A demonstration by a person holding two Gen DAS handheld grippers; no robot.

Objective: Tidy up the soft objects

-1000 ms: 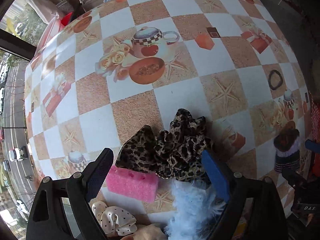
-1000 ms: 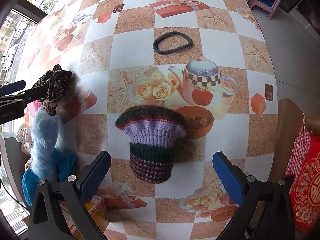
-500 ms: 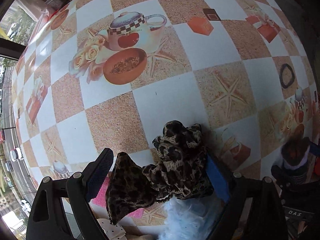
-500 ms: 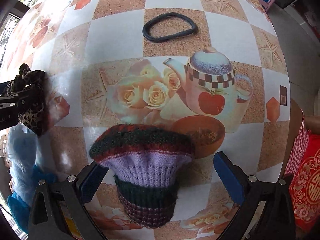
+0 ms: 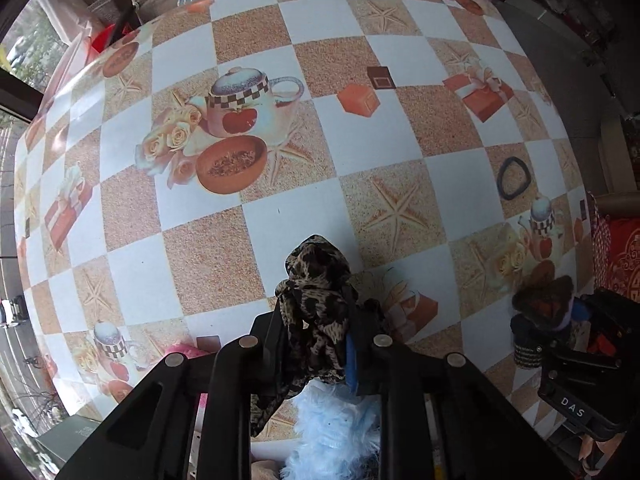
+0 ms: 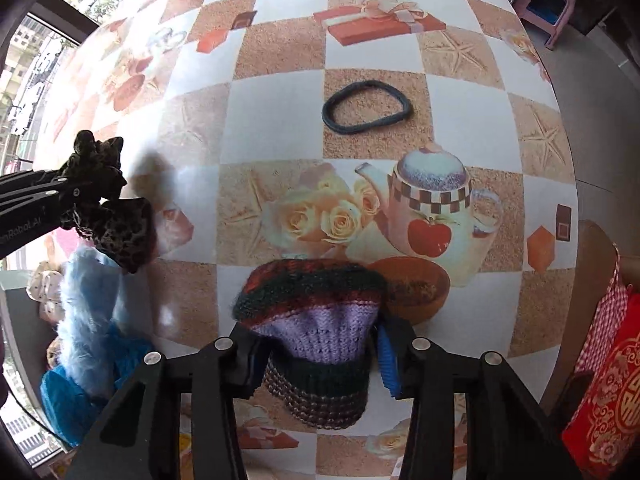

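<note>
Left wrist: left gripper (image 5: 316, 344), jaws just closed, clamps the leopard scrunchie (image 5: 316, 300) above the fluffy pile (image 5: 332, 432). Right gripper (image 6: 316, 354), also just closed, grips the knit hat (image 6: 312, 320). Beyond, a hair band (image 6: 366, 106) lies unsorted; sorting looks barely begun.

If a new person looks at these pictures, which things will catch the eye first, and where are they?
First comes the leopard-print scrunchie, pinched in the left gripper, whose jaws have just been closing on it at the near edge of the table. Next is the striped knitted cuff, squeezed between the jaws of the right gripper, which have also just been closing. A dark hair band lies alone farther out on the checked cloth.
</note>
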